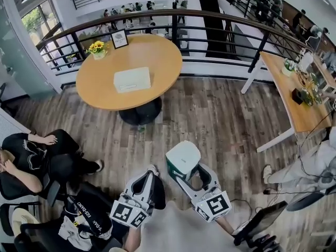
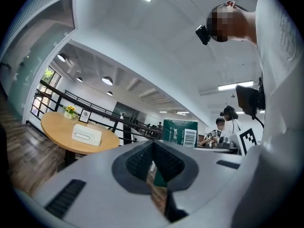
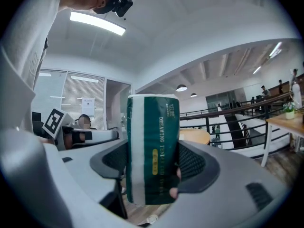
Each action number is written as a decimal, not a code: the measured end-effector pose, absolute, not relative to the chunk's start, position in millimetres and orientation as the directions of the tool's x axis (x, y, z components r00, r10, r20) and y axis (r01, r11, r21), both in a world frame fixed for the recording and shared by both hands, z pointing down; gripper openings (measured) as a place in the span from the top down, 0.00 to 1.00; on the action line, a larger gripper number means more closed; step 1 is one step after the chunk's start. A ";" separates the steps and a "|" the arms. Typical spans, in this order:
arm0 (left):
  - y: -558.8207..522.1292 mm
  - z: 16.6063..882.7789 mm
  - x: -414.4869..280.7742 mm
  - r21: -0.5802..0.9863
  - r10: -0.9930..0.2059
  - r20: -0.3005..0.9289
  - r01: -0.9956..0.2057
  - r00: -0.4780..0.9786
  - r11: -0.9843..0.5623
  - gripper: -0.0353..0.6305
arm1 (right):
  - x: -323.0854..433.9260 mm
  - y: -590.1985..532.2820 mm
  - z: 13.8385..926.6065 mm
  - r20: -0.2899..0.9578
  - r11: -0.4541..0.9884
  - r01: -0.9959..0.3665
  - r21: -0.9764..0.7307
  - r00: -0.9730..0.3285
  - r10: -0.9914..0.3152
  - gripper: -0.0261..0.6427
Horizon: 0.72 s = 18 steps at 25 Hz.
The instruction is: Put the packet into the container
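My right gripper (image 3: 153,164) is shut on a green and white tissue packet (image 3: 152,148), held upright between its pads. In the head view the packet (image 1: 182,159) shows at the tip of the right gripper (image 1: 185,168), low in the picture above the wooden floor. The left gripper (image 1: 151,178) hangs beside it, shut with nothing in it; its pads (image 2: 153,160) meet in the left gripper view, where the packet (image 2: 179,132) shows behind them. A white box-shaped container (image 1: 132,80) lies on the round wooden table (image 1: 100,91) well ahead, also seen as the container (image 2: 86,136).
A flower pot (image 1: 97,48) and a small framed card (image 1: 119,38) stand at the table's far edge. A black railing (image 1: 210,35) runs behind it. A seated person (image 1: 31,159) is at the left, a desk (image 1: 294,98) and another person (image 1: 307,169) at the right.
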<state>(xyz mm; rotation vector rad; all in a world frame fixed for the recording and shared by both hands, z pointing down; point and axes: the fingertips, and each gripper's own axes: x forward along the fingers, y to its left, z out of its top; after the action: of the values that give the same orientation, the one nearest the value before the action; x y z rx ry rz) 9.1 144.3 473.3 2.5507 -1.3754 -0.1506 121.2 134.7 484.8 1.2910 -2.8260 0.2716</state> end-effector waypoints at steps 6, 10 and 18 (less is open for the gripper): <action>62.1 459.9 -29.2 0.255 -0.827 0.013 -0.802 0.561 -0.540 0.94 | 90.3 53.5 469.6 0.089 0.626 -0.766 -0.149 -0.641 -0.763 0.50; 8.9 446.7 -61.3 0.252 -0.836 0.005 -0.810 0.548 -0.529 0.94 | 57.7 -4.3 452.0 0.082 0.639 -0.758 -0.134 -0.651 -0.755 0.50; -81.6 422.6 -119.8 0.229 -0.846 -0.028 -0.820 0.533 -0.524 0.94 | 4.1 -98.2 428.4 0.069 0.644 -0.755 -0.120 -0.654 -0.754 0.50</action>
<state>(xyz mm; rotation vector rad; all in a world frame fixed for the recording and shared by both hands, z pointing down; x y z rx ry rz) -119.8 -81.6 422.6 2.5819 -1.4192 -0.2010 4.1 -98.2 428.4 1.3021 -2.8373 0.2157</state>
